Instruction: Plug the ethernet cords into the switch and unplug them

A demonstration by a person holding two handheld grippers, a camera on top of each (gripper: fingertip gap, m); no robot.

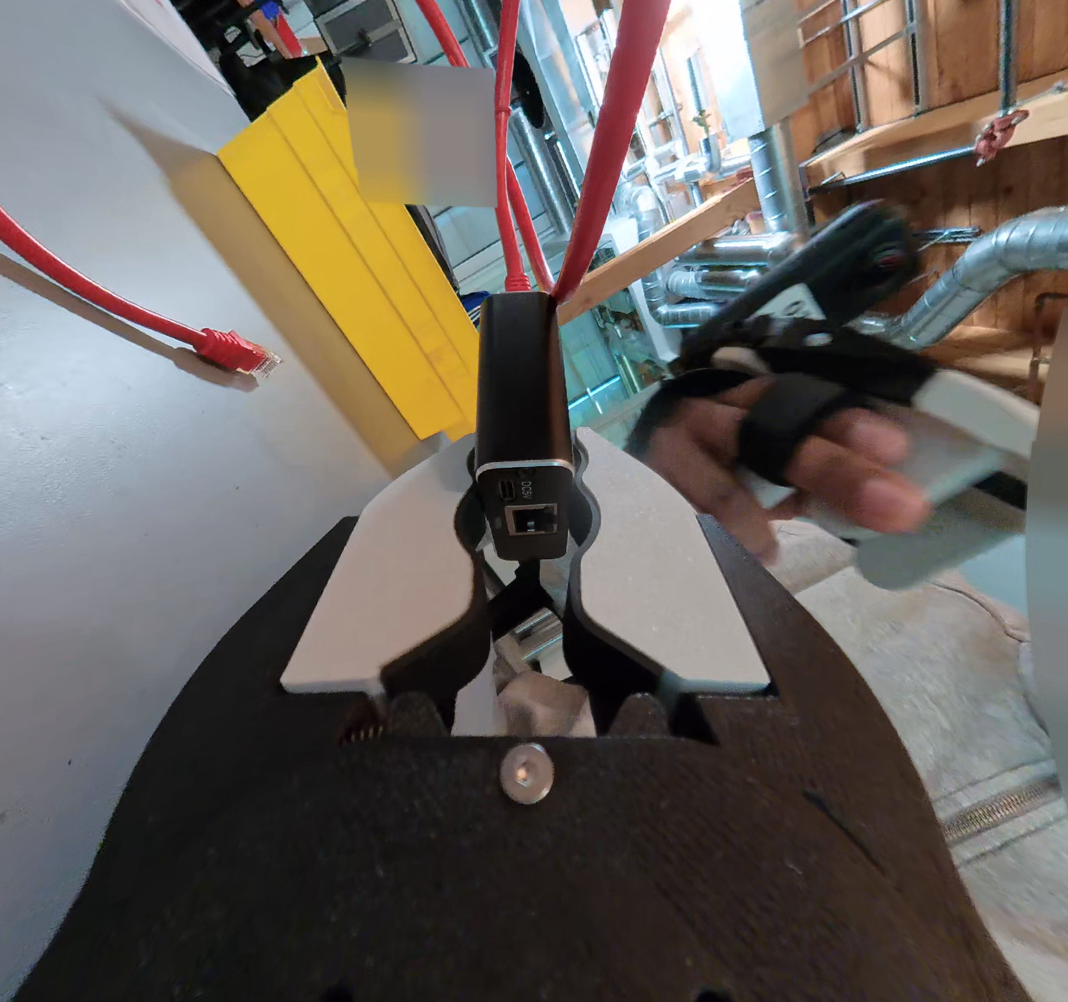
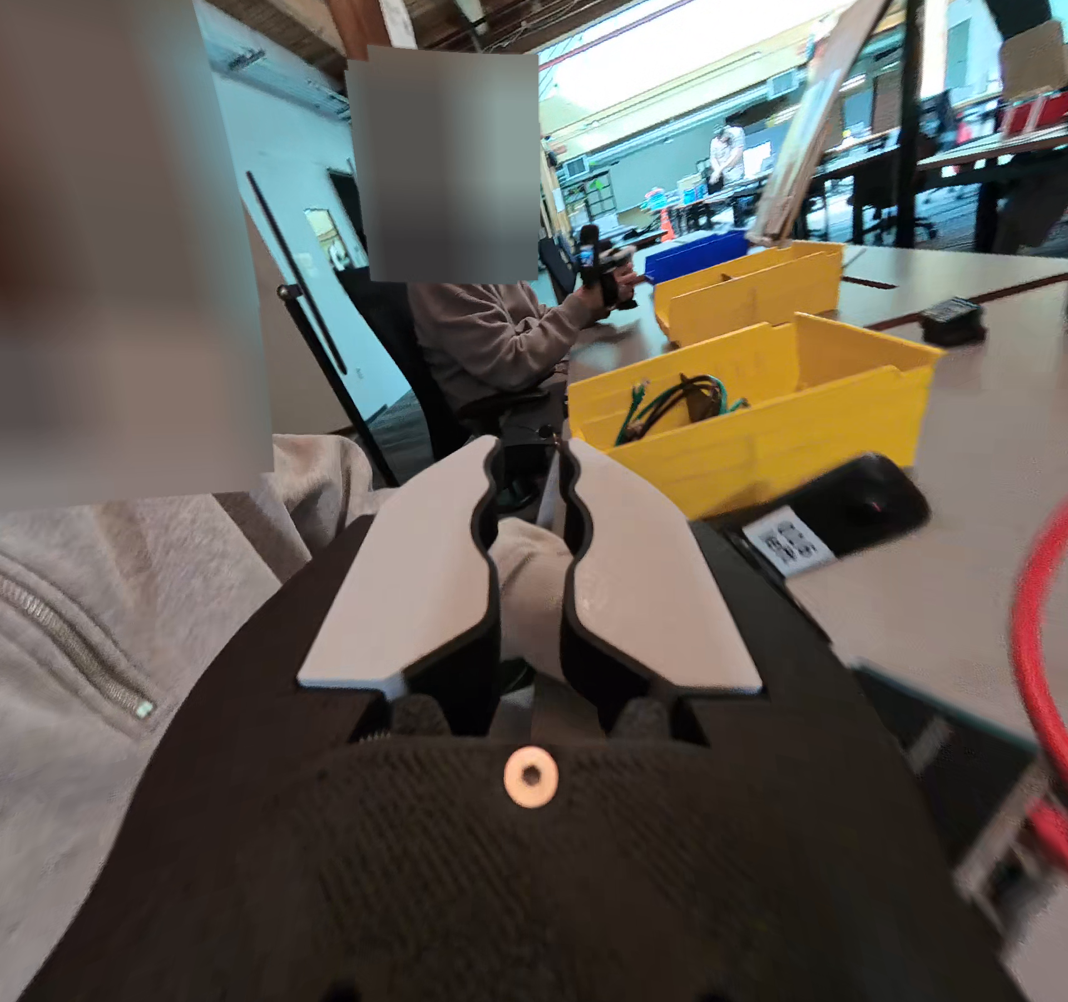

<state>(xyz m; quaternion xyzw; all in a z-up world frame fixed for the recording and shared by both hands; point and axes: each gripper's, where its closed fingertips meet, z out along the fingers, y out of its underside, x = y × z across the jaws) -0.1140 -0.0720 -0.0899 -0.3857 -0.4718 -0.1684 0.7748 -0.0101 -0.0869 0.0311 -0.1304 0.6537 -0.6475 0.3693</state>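
Observation:
My left gripper (image 1: 523, 454) is shut on a black switch (image 1: 520, 385) and holds it upright above the table, with its empty port end facing the camera. Two red ethernet cords (image 1: 607, 107) run up from its far end; one red plug (image 1: 518, 281) shows seated there. A third red cord lies on the table at the left with its plug (image 1: 237, 347) loose. My right gripper (image 2: 533, 448) is empty, its jaws a narrow gap apart, pointing at a grey sleeve. It shows blurred in the left wrist view (image 1: 948, 454), to the right of the switch. A red cord (image 2: 1034, 656) loops at the right edge.
A yellow bin (image 1: 347, 235) stands behind the switch on the grey table (image 1: 115, 454). In the right wrist view it (image 2: 751, 454) holds green cables, with more yellow bins behind. A person in a grey top (image 2: 491, 339) sits across, holding another gripper.

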